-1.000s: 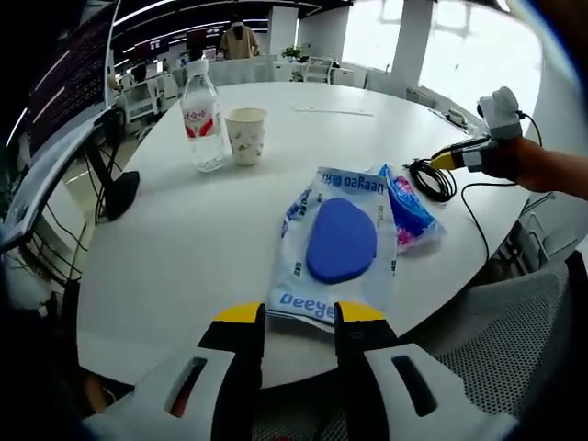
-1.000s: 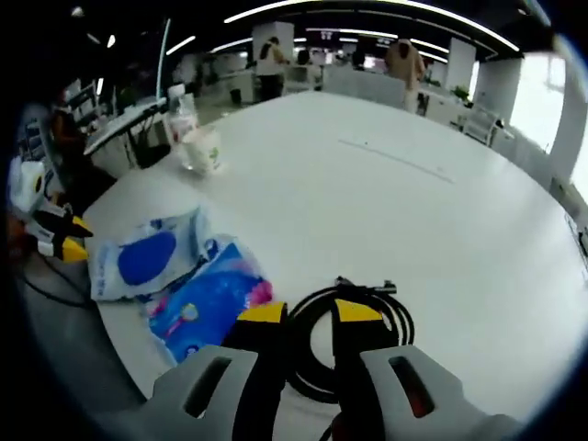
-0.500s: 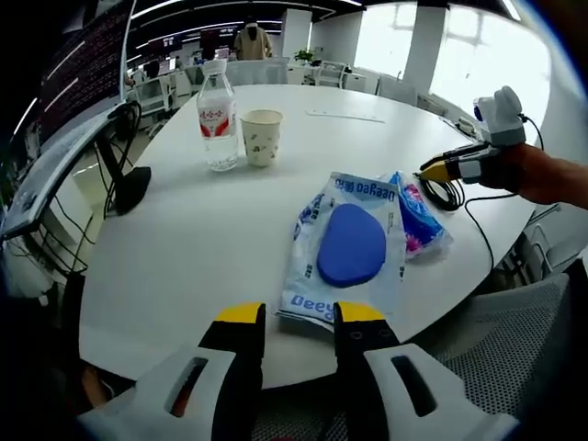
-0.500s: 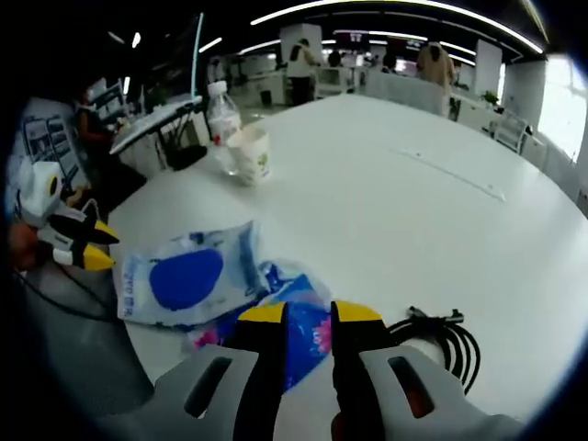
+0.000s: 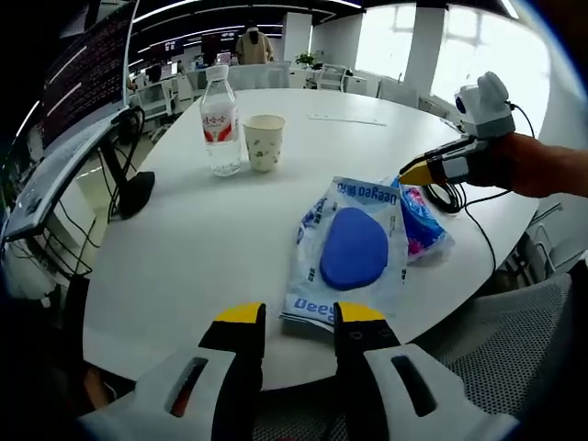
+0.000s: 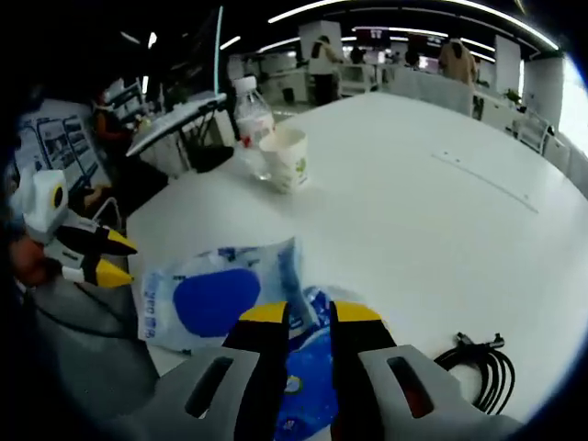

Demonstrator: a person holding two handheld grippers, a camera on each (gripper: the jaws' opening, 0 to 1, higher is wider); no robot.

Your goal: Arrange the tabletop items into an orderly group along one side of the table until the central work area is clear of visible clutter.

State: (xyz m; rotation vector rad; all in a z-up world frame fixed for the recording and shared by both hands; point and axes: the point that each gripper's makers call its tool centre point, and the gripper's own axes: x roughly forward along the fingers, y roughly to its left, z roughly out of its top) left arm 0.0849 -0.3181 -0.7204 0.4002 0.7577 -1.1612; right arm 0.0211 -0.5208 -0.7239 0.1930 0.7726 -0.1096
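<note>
On the round white table [image 5: 184, 239] a white plastic bag holding a blue oval pad [image 5: 349, 248] lies near the front edge, just beyond my left gripper [image 5: 299, 317], which is open and holds nothing. A blue and pink packet [image 5: 421, 216] lies against the bag's right side. My right gripper [image 5: 415, 172] hovers over that packet, held by a hand. In the right gripper view the right gripper [image 6: 309, 314] is open above the packet [image 6: 312, 367], with the bag [image 6: 216, 299] to its left. A coiled black cable [image 6: 482, 367] lies to the right.
A water bottle [image 5: 220, 119] and a paper cup [image 5: 265, 142] stand together at the far left of the table. A thin paper strip [image 5: 340, 118] lies farther back. A mesh chair [image 5: 496, 349] is by the near edge, and a black stand [image 5: 133, 193] is left of the table.
My right gripper has moved from above the black cable to above the blue and pink packet. The left gripper has barely shifted, and nothing on the table has moved.
</note>
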